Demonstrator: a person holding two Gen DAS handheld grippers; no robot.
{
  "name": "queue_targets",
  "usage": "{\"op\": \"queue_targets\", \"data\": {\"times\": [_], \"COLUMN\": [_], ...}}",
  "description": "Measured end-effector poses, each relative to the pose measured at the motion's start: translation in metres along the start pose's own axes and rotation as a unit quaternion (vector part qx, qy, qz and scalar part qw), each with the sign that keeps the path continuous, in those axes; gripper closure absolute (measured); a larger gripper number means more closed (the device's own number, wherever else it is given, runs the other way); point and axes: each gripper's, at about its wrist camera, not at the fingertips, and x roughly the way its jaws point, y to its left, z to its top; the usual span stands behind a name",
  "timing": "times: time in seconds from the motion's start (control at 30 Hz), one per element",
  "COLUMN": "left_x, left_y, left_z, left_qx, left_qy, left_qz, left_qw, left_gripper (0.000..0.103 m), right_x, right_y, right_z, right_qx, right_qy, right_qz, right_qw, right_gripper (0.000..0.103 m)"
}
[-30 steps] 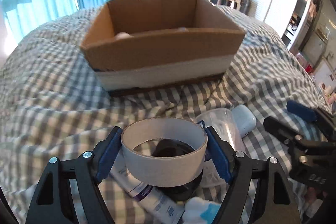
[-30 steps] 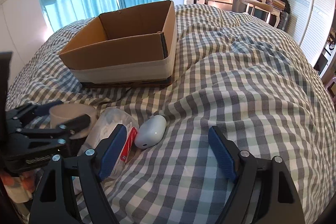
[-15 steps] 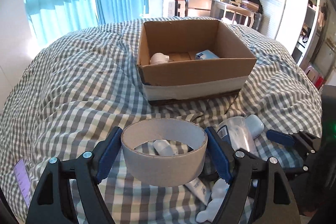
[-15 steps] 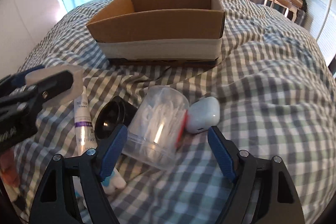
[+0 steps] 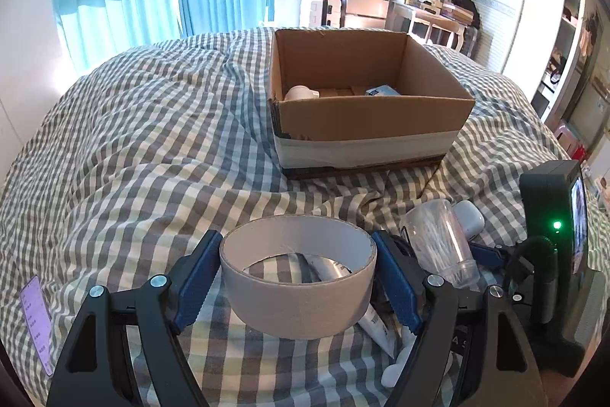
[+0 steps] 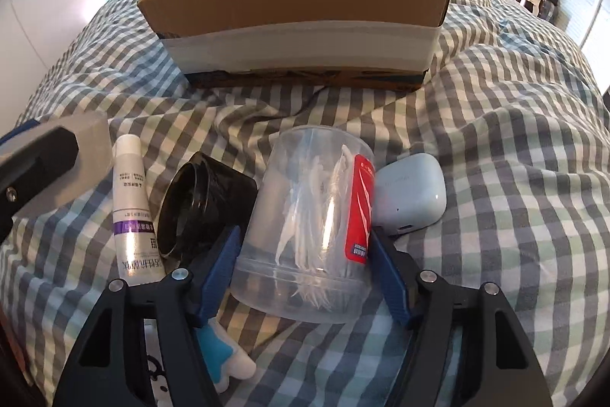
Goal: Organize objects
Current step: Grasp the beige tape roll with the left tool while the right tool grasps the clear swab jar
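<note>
My left gripper (image 5: 297, 273) is shut on a grey cardboard tape roll (image 5: 297, 296) and holds it above the checked bedspread. An open cardboard box (image 5: 366, 102) stands ahead on the bed, with a white bottle (image 5: 301, 92) and a blue packet (image 5: 381, 90) inside. My right gripper (image 6: 303, 262) has its blue pads on both sides of a clear plastic jar of cotton swabs (image 6: 309, 227) lying on the bed. The jar also shows in the left wrist view (image 5: 442, 239). The box shows in the right wrist view (image 6: 305, 21) too.
Beside the jar lie a black cup (image 6: 202, 205), a white and purple tube (image 6: 133, 212), a pale blue earbud case (image 6: 411, 197) and a blue and white item (image 6: 225, 357). A phone (image 5: 36, 323) lies at the left on the bed. Furniture stands behind.
The right gripper has moved forward and closed in around the clear jar. The left gripper with the tape roll has risen and drawn back, so the box sits farther off.
</note>
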Motion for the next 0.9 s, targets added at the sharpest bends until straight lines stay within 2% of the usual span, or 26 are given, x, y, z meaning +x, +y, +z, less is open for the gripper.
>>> {"op": "queue_targets", "data": {"times": [0.33, 0.5, 0.63, 0.9], "left_x": [-0.004, -0.012, -0.022, -0.046], "left_y": [-0.008, -0.015, -0.022, -0.029], "left_z": [-0.004, -0.007, -0.006, 0.001], "left_qx": [0.017, 0.026, 0.02, 0.017], "left_qy": [-0.002, -0.005, -0.017, -0.035], "left_qz": [0.009, 0.012, 0.027, 0.025], "left_qw": [0.9998, 0.9996, 0.9993, 0.9989], "left_gripper": [0.022, 0.022, 0.022, 0.022], "right_x": [-0.033, -0.062, -0.081, -0.116], "right_y": [0.005, 0.002, -0.002, -0.005], "right_z": [-0.01, -0.016, -0.015, -0.014], "right_qx": [-0.023, -0.033, -0.03, -0.031], "right_qy": [-0.047, -0.08, -0.099, -0.133], "right_qz": [0.012, 0.0, -0.003, -0.004], "right_qw": [0.999, 0.996, 0.995, 0.991], "right_gripper": [0.037, 0.038, 0.038, 0.038]}}
